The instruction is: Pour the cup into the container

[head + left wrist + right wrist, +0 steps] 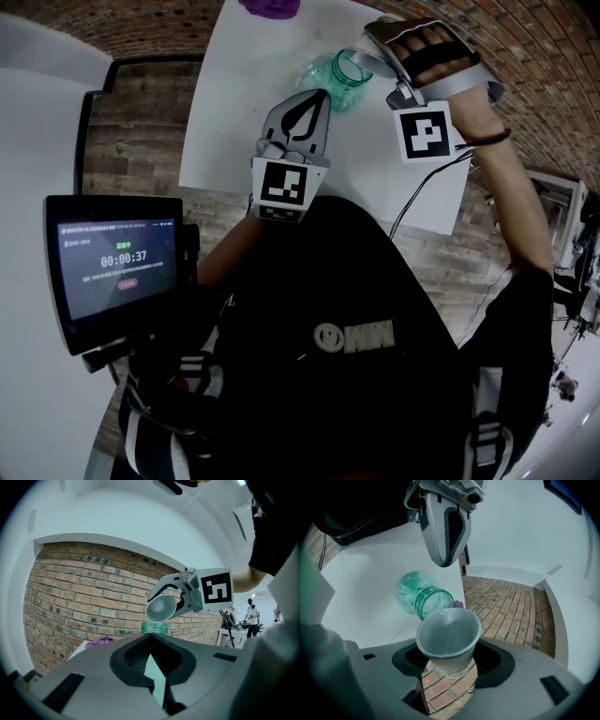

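**Pour in hand: spill and tip-over risks**

Head view. My right gripper (380,58) is clamped on the white paper cup (359,64). The cup is tipped over the mouth of the green glass jar (330,84), which stands toward the far side of the white table (234,141). My left gripper (317,96) points at the jar from the near side, tips drawn together on nothing. I cannot tell whether they touch the glass. A purple object (270,7) lies at the table's far edge, apart from the jar.

Left gripper view. Only a thin sliver shows between my left jaws, and nothing is in them. Beyond them the jar's mouth (154,627) sits just under the cup's lower lip (161,609). That mouth is narrow against the cup's rim. Risk: a stream leaving so wide and soft a lip may fan out, run down the outside of the glass and reach the table.

Right gripper view. My right jaws stand fairly wide and press the cup's lower wall from both sides. The cup's inside (449,637) looks pale and bare, so I cannot tell whether anything remains to pour.
- Risk: a harder squeeze would buckle the paper and throw the lip off the mouth.
- Risk: the jar (419,597) is unheld, as far as I judge. A knock from the rim or from my left tips could shove or topple it.
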### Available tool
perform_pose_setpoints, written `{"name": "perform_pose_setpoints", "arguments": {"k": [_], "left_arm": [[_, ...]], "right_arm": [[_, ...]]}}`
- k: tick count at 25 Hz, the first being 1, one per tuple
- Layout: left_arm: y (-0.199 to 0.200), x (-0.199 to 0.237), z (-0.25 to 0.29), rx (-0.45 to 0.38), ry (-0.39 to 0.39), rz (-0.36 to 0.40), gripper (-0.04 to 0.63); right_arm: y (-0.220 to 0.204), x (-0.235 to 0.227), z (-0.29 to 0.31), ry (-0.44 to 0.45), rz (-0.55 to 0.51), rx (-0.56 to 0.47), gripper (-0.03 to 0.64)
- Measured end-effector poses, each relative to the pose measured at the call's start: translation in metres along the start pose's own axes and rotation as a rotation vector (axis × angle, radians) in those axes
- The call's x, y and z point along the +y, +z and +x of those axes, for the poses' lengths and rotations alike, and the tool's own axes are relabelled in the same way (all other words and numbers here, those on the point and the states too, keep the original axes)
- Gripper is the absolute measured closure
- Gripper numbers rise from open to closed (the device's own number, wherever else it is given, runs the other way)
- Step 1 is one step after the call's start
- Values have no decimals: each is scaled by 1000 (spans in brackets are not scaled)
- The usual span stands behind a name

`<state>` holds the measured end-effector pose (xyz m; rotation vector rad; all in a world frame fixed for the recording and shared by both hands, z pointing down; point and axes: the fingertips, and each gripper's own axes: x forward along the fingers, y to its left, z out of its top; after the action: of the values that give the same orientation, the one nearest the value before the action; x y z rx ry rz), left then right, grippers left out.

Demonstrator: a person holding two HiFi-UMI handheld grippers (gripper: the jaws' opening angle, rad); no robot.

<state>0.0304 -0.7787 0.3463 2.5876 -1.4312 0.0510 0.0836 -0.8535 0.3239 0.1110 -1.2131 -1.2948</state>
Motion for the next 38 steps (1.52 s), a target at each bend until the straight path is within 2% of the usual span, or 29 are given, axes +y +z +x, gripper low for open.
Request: {"name": "perform_pose_setpoints", "arguments": {"k": [4,7,11,17,19,30,38], "left_arm": [[-1,0,0,5,-2,4,595],[-3,2,0,9,-1,8,595],[-3,-1,0,19,1,7,595],[-5,-4,1,37,-19,20,595],[-5,-4,0,41,-26,23,595],[-7,-13,-2,63,-42,43,595],[-19,-15,0,92,-45,35,595]], "right_arm": [[0,2,0,-13,9,7,350],[2,-1,2,-26,87,-15,350],[-4,-2,0,-37,276,-63,350],[-6,-4,-8,-20,678,-184,350],[-8,-6,-9,-20,781,-216,350],[-16,23,-15,20,1235,-350,350],[-8,81,-21,49,1533,-404,350]]}}
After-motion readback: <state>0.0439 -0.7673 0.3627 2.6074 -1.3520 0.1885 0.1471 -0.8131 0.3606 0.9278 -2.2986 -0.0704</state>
